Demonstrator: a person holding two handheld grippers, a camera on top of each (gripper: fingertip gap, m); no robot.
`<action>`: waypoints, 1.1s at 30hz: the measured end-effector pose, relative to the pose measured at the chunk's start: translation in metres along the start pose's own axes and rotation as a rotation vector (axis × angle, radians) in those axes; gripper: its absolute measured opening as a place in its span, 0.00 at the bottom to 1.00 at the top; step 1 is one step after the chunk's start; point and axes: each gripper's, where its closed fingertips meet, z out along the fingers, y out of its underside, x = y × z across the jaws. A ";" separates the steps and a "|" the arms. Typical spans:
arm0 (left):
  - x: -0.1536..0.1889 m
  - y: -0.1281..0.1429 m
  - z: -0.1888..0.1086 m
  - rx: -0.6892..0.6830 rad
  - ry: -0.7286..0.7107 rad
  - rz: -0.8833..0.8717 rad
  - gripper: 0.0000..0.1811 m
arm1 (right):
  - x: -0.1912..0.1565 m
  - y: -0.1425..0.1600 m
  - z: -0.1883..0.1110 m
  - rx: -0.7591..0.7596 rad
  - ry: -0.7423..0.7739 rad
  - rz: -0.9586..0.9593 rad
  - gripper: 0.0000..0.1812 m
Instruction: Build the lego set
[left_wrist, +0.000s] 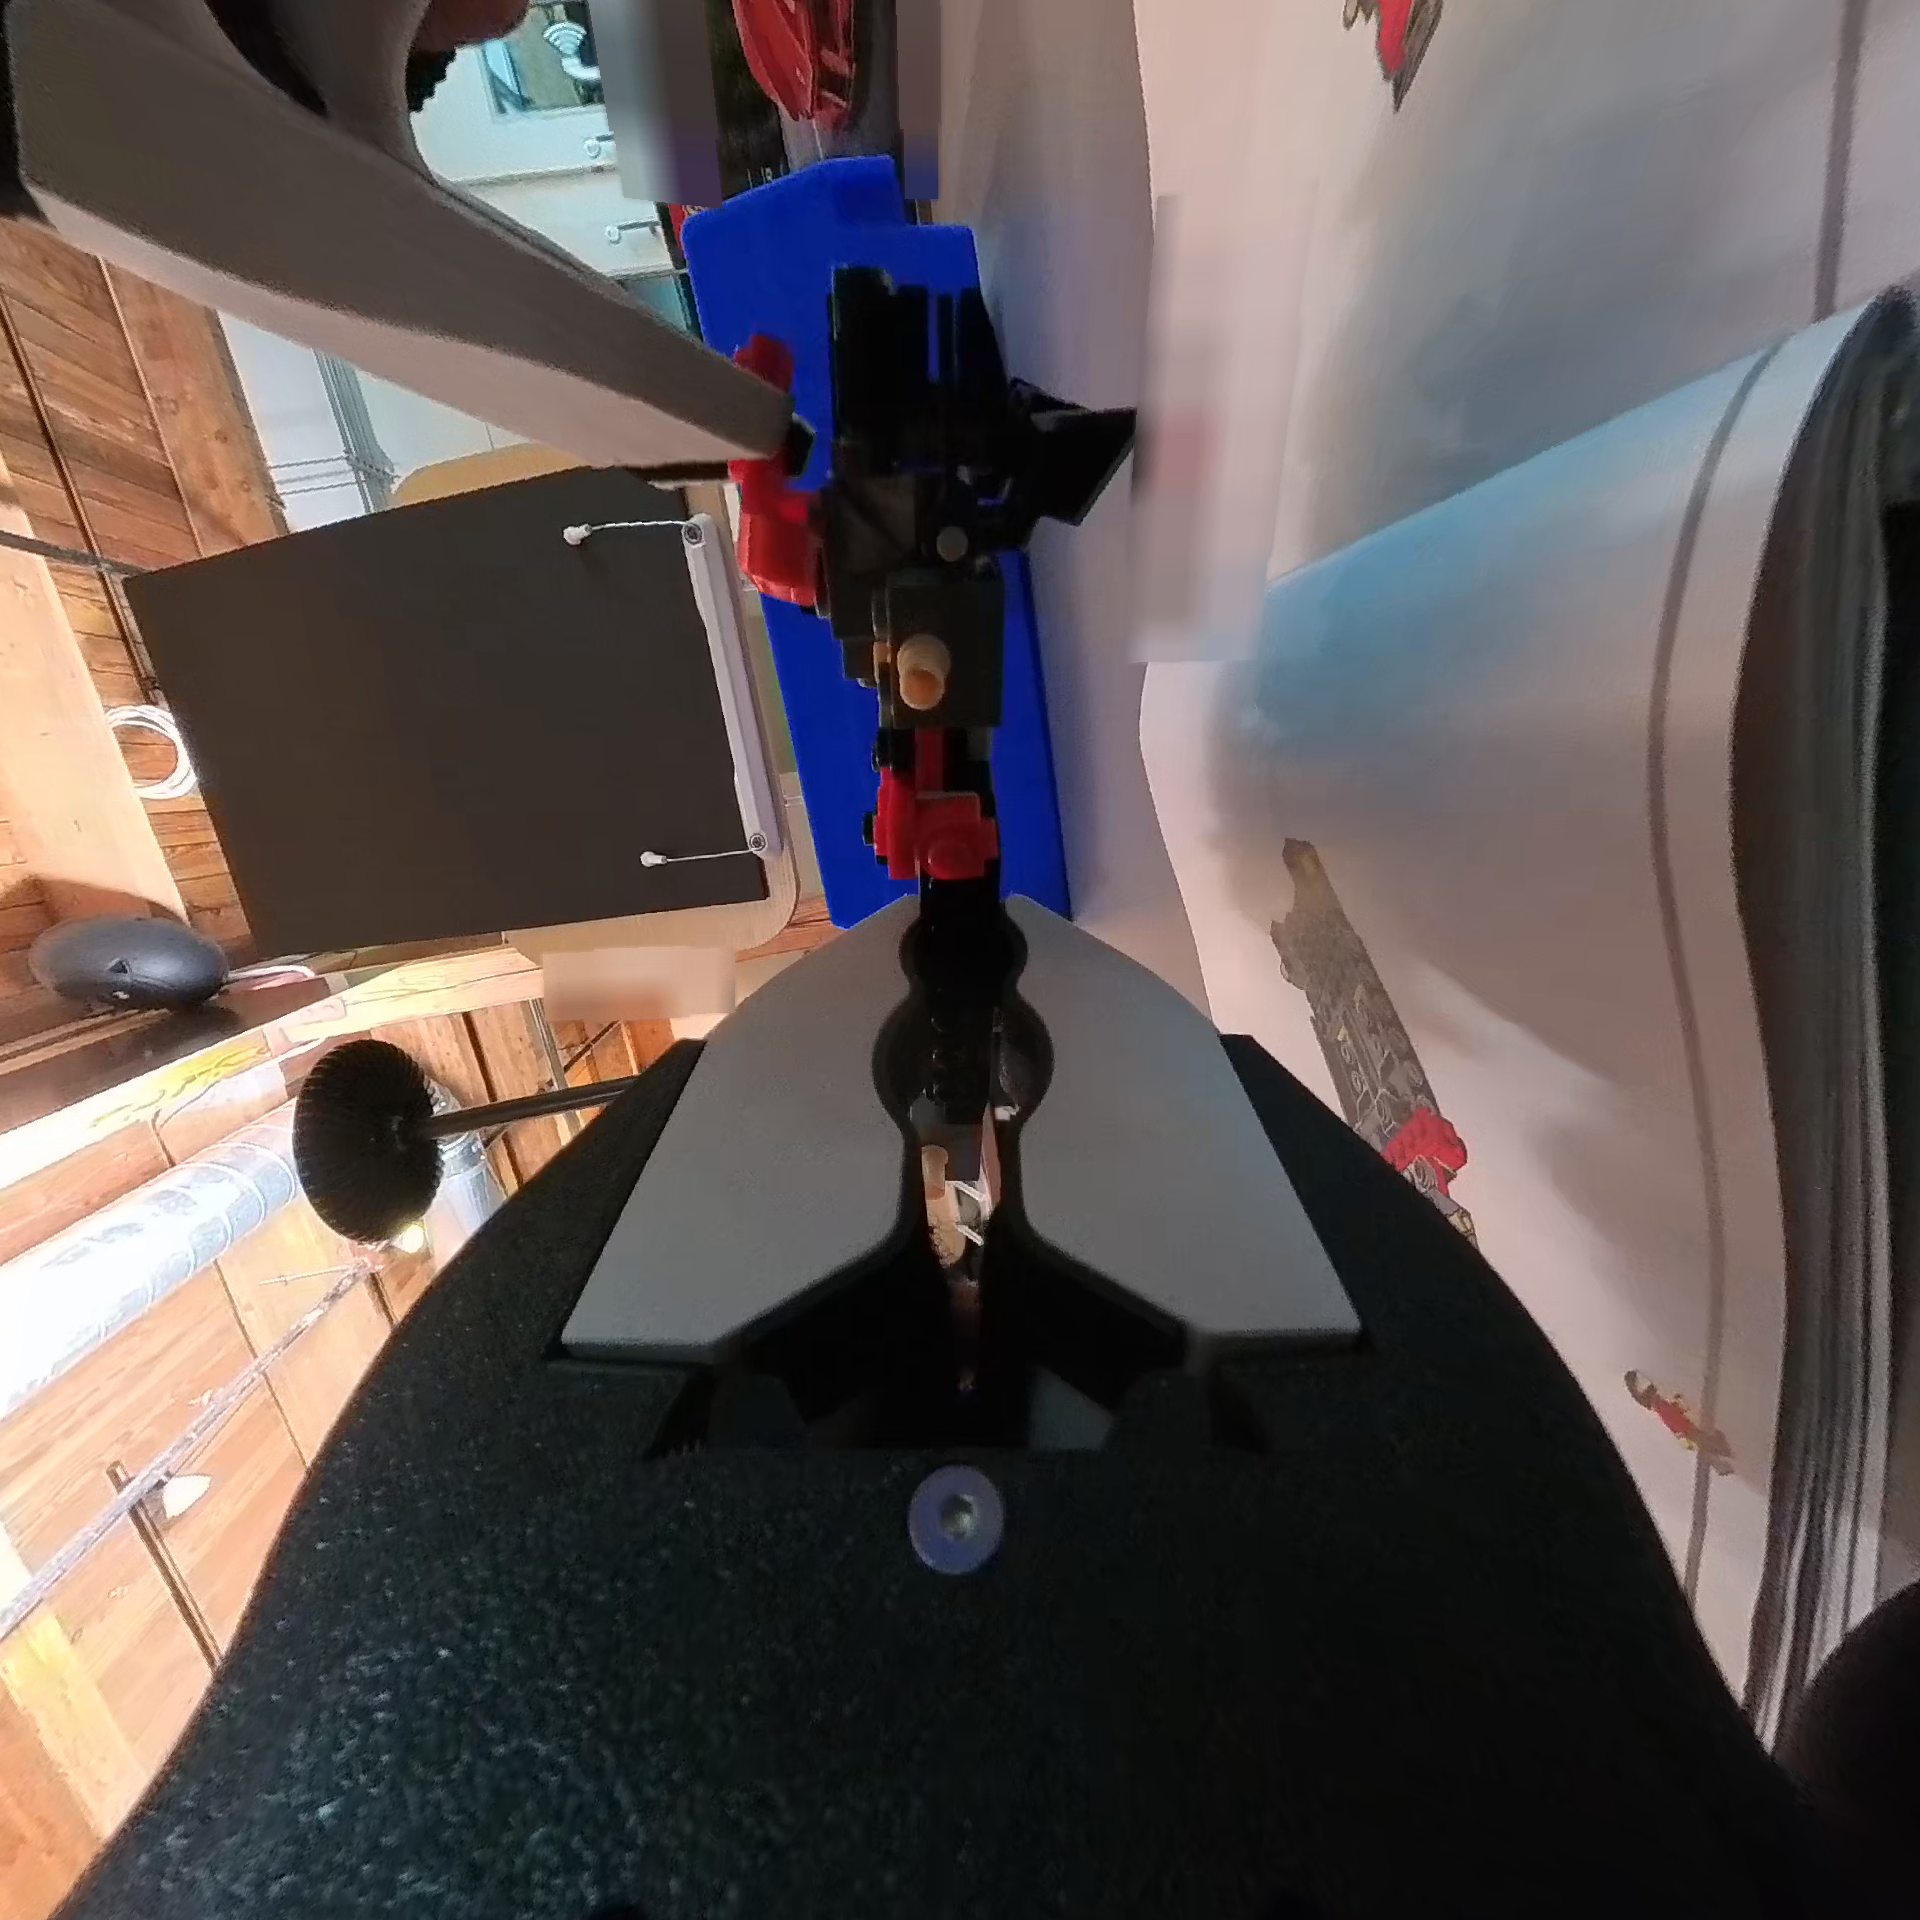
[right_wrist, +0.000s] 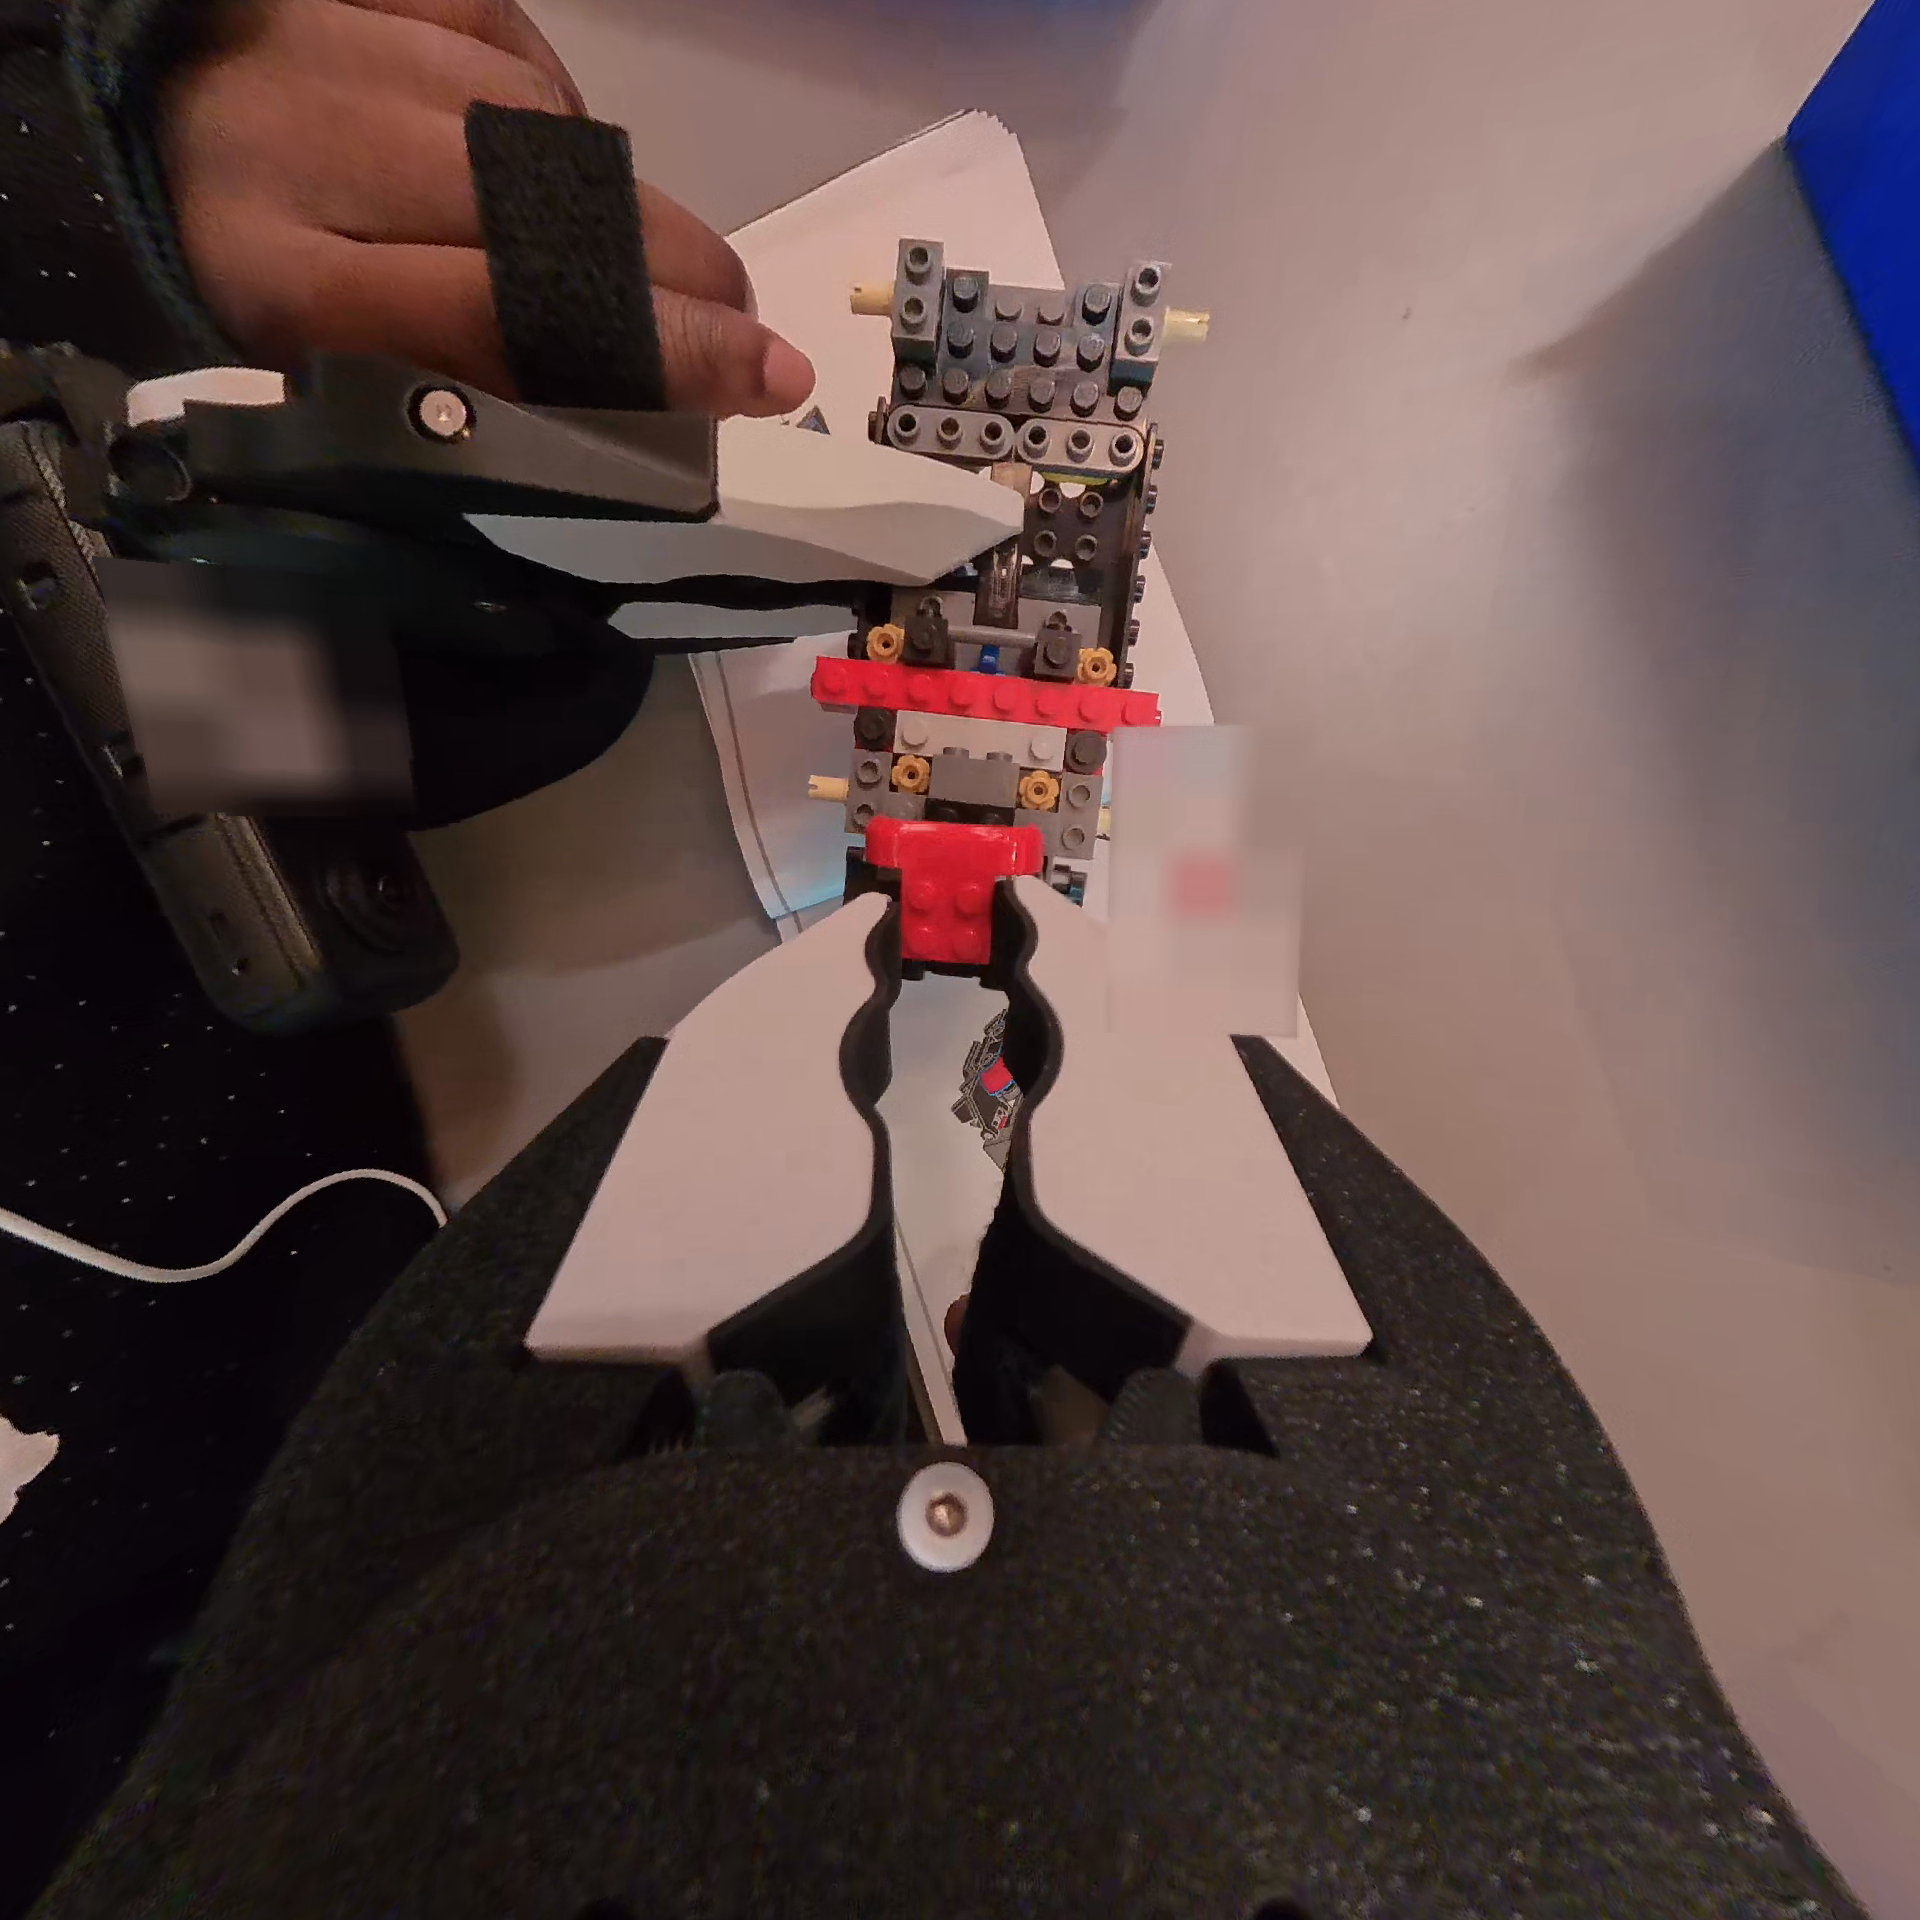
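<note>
The partly built lego model (right_wrist: 1003, 582) is grey and black with a red plate across it and tan pins at its sides. Both grippers hold it above the open instruction booklet (right_wrist: 758, 769). My right gripper (right_wrist: 943, 920) is shut on a red piece (right_wrist: 943, 883) at the model's near end. My left gripper (right_wrist: 935, 561) comes in from the left and clamps the model's side. In the left wrist view my left gripper (left_wrist: 961, 920) is shut on the model's (left_wrist: 935, 644) black edge. A right-gripper finger (left_wrist: 520, 312) touches its red part (left_wrist: 769, 520).
A blue box (left_wrist: 904, 260) stands behind the model on the white table; it also shows in the right wrist view (right_wrist: 1860, 208). The booklet's curled pages (left_wrist: 1507, 727) lie to the right. A hand (right_wrist: 364, 208) holds the left gripper. A white cable (right_wrist: 260, 1236) crosses a black cloth. There is about 7 cm between the tips of the two grippers.
</note>
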 end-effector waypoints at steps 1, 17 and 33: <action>0.000 -0.001 0.000 0.002 -0.001 0.002 0.04 | 0.000 0.000 0.000 0.000 -0.002 0.000 0.09; 0.000 -0.001 0.000 0.002 -0.001 0.003 0.04 | 0.001 0.001 0.001 -0.035 0.004 0.015 0.09; -0.001 -0.001 -0.001 0.006 -0.004 -0.007 0.04 | 0.000 -0.004 0.000 -0.019 0.010 0.015 0.10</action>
